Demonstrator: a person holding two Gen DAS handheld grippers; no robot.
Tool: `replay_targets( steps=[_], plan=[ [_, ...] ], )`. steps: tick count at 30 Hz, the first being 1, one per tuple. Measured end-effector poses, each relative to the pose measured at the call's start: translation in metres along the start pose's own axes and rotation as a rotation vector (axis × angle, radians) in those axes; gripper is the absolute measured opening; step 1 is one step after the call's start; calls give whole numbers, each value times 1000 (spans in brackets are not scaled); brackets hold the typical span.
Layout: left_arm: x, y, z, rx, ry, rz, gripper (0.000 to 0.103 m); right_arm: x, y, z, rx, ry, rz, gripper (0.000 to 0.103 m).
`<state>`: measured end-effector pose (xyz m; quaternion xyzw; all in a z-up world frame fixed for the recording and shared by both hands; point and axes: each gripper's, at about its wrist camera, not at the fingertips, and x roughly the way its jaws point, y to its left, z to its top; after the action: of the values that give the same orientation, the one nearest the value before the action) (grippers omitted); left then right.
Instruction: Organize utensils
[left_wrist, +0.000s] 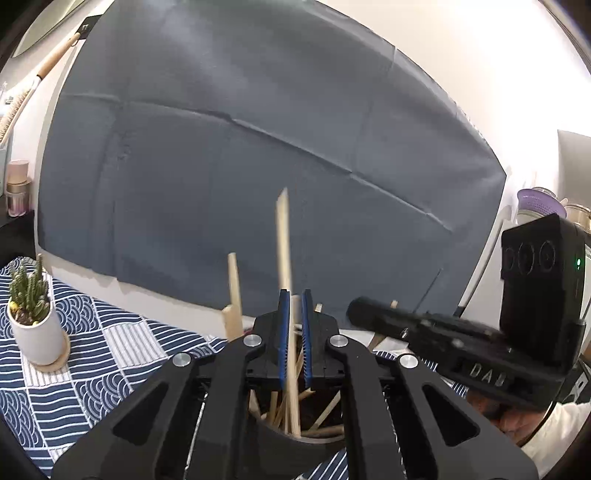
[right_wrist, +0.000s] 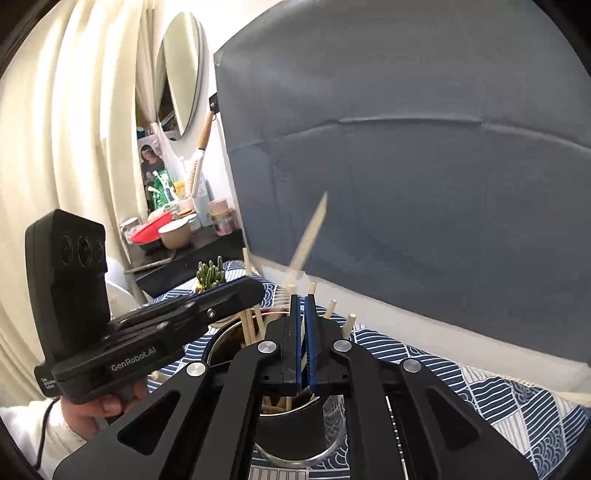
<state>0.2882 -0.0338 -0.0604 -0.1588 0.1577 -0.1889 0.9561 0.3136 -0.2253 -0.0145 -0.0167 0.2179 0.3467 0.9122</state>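
Left wrist view: the left claw (left_wrist: 295, 306) is clamped on a single chopstick (left_wrist: 283, 236), holding it upright over the dark holder (left_wrist: 295, 439) so it should drop in among the other sticks. A potted cactus (left_wrist: 31, 314) stands near the counter's left edge.

Right wrist view: the right claw (right_wrist: 303, 314) pinches another chopstick (right_wrist: 310, 232), tilted, above the same holder (right_wrist: 291, 424), likely bound for the same place.

grey creased backdrop cloth (left_wrist: 258, 147), blue-white wave-pattern tablecloth (left_wrist: 92, 354), potted cactus (left_wrist: 31, 314) in white pot on wooden coaster, round mirror (right_wrist: 183, 74), cream curtain (right_wrist: 74, 129), cluttered shelf (right_wrist: 177, 229) with probably bowls and jars
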Motion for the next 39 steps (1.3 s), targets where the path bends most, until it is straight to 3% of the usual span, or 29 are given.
replay_targets(
  steps=[1, 3, 5, 9, 10, 11, 13, 17, 22, 26, 35, 39],
  plan=[
    [-3, 0, -1, 8, 7, -3, 14, 0, 1, 0, -1, 2, -5, 5],
    [-9, -2, -2, 20, 8, -5, 31, -2, 1, 1, 2, 3, -20, 13],
    [-16, -3, -3, 28, 10, 6, 43, -7, 1, 0, 6, -6, -32, 37],
    [-30, -2, -2, 22, 15, 30, 60, -15, 5, 2, 12, -29, -77, 58],
    [-32, -1, -1, 22, 19, 37, 62, -18, 5, 3, 16, -38, -94, 67],
    [-37, 0, -1, 24, 30, 46, 69, -22, 6, 2, 22, -52, -117, 78],
    [-45, 3, 2, 27, 42, 57, 81, -27, 6, 2, 30, -72, -150, 87],
    [-63, 9, 5, 35, 76, 107, 98, -31, 6, 2, 54, -44, -202, 88],
    [-74, 12, 5, 68, 174, 165, 97, -44, 13, 0, 78, -26, -258, 91],
    [-81, 9, 2, 109, 239, 176, 97, -62, 29, -5, 48, -13, -353, 92],
    [-111, -4, -23, 138, 410, 130, 97, -90, 84, -23, 9, 75, -471, 94],
    [-136, -9, -37, 133, 460, 81, 97, -100, 112, -35, 21, 110, -476, 95]
  ],
)
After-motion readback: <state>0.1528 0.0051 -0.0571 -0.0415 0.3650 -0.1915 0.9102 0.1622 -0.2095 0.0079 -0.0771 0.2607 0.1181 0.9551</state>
